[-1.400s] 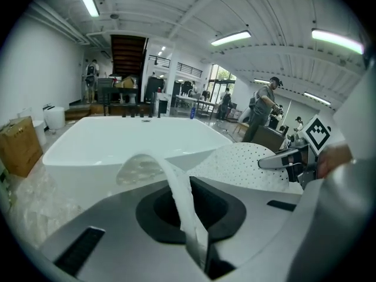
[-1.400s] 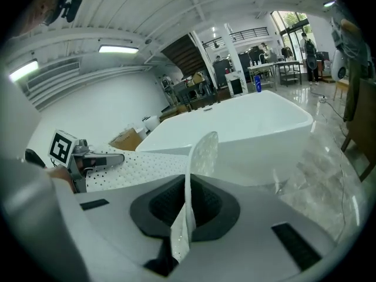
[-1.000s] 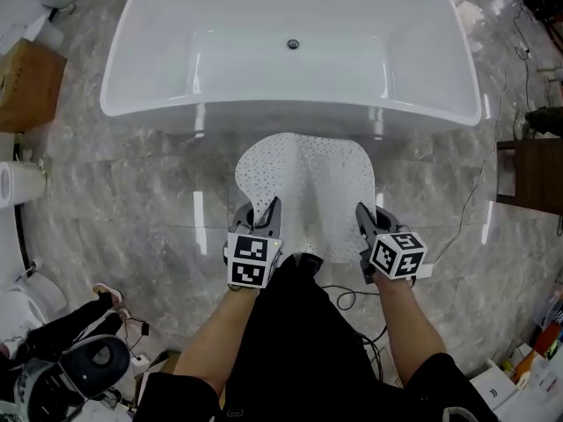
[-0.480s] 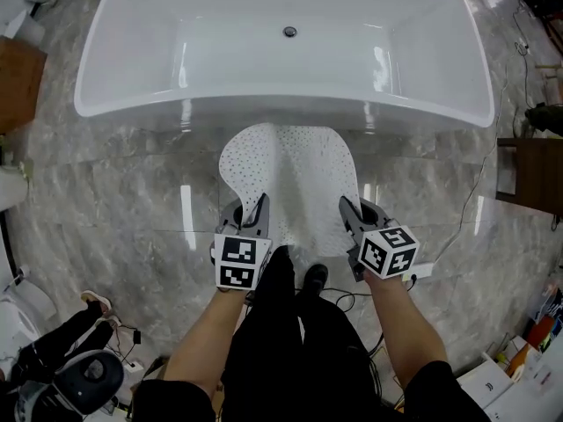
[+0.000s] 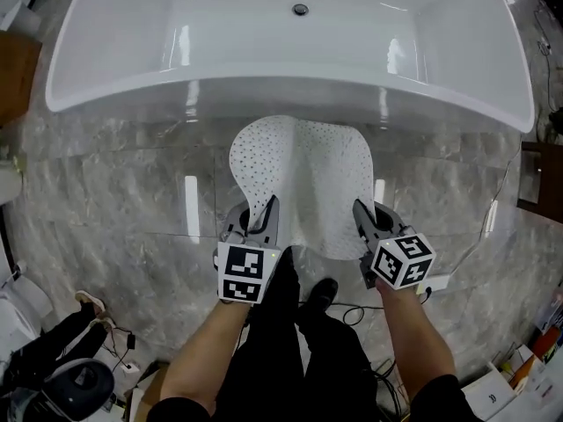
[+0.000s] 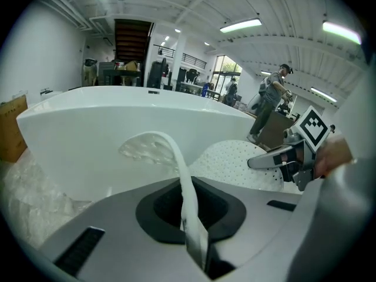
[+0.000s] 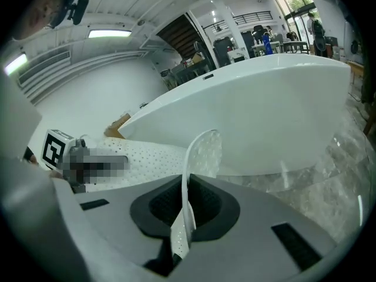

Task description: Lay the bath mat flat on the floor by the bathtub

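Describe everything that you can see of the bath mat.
The bath mat is white, thin and limp, looks like rubber or soft plastic, and is dotted with small holes. Its far corners are rounded. It is not flat: a raised fold runs along its middle. The left hand-held gripper and the right hand-held gripper each pinch a near corner, jaws shut on its edge. It stretches over the marble floor, its far edge close to the bathtub; whether it touches either is unclear.
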